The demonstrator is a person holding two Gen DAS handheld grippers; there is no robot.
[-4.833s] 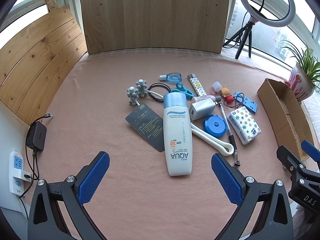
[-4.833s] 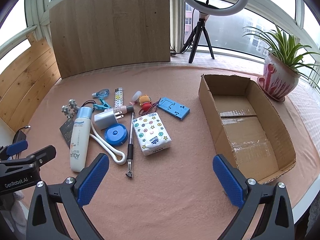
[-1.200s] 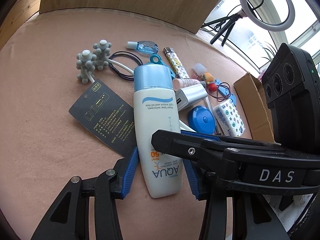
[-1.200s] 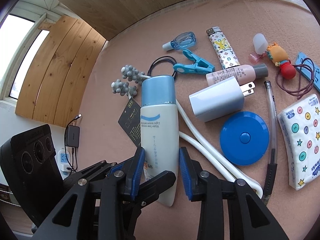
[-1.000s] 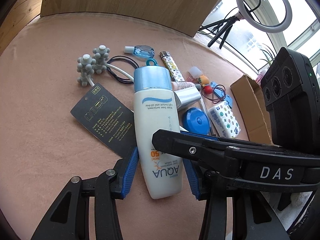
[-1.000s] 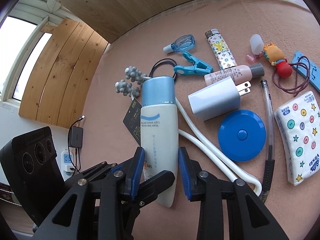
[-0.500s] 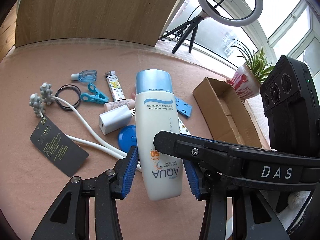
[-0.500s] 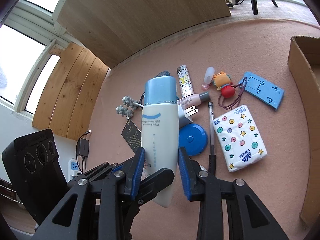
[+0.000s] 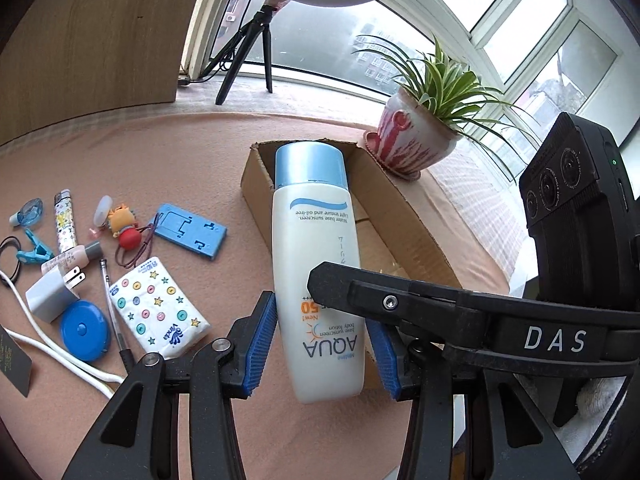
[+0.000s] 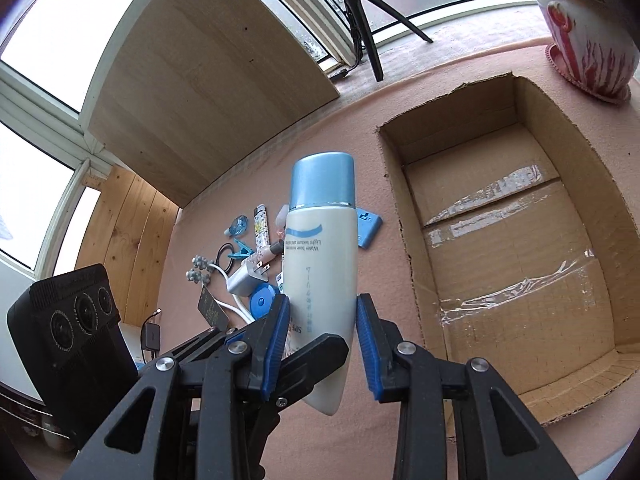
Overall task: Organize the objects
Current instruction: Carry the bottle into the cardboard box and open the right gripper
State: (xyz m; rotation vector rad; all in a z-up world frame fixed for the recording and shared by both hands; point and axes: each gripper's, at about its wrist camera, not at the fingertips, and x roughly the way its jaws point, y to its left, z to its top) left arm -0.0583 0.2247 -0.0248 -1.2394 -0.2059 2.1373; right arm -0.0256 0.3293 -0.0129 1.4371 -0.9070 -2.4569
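Observation:
Both grippers hold one white AQUA sunscreen bottle (image 9: 316,248) with a light blue cap, lifted off the table. My left gripper (image 9: 322,340) is shut on its lower body. My right gripper (image 10: 322,344) is shut on the same bottle (image 10: 320,248), crossing the left one. An open, empty cardboard box (image 9: 404,236) lies behind the bottle in the left wrist view and to its right in the right wrist view (image 10: 516,240). The bottle's cap end points toward the box's near-left wall.
On the pink cloth to the left lie a tissue pack (image 9: 160,308), a blue tape measure (image 9: 85,330), a white charger (image 9: 52,290), a blue phone stand (image 9: 188,232), a pen, a lighter and small toys. A potted plant (image 9: 416,140) stands beyond the box.
Both grippers closed on the bottle, lifted it off the cloth and carried it right, from above the pile of objects to beside the cardboard box.

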